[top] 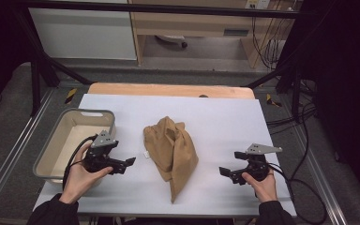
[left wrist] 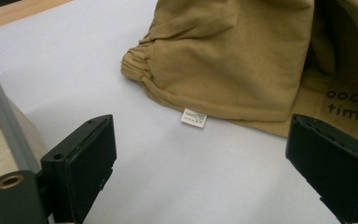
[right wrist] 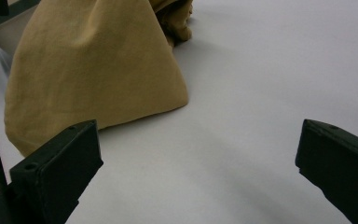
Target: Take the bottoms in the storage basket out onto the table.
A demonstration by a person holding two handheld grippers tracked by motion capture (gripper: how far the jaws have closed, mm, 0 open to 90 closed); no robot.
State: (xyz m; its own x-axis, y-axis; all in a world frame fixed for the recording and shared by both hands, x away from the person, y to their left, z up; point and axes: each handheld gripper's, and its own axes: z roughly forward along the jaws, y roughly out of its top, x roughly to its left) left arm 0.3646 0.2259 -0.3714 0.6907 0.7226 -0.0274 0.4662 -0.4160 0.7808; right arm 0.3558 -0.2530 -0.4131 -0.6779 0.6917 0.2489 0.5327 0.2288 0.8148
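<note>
Black jaws spread wide on both sides: left gripper (top: 127,165) and right gripper (top: 227,171) rest low on the white table (top: 225,122), nothing held. Between them, apart from both, a crumpled tan cloth (top: 172,152). Farther left, grey bin (top: 51,140) at table edge.

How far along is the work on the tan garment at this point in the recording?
Nothing looks done yet: the tan garment lies crumpled in a heap on the white table, and the grey bin at its left looks empty. In hand: the left hand-held gripper and right hand-held gripper sit on either side of it, jaws open and pointed at it, touching nothing. Gripping and handling the garment is all still left.
</note>
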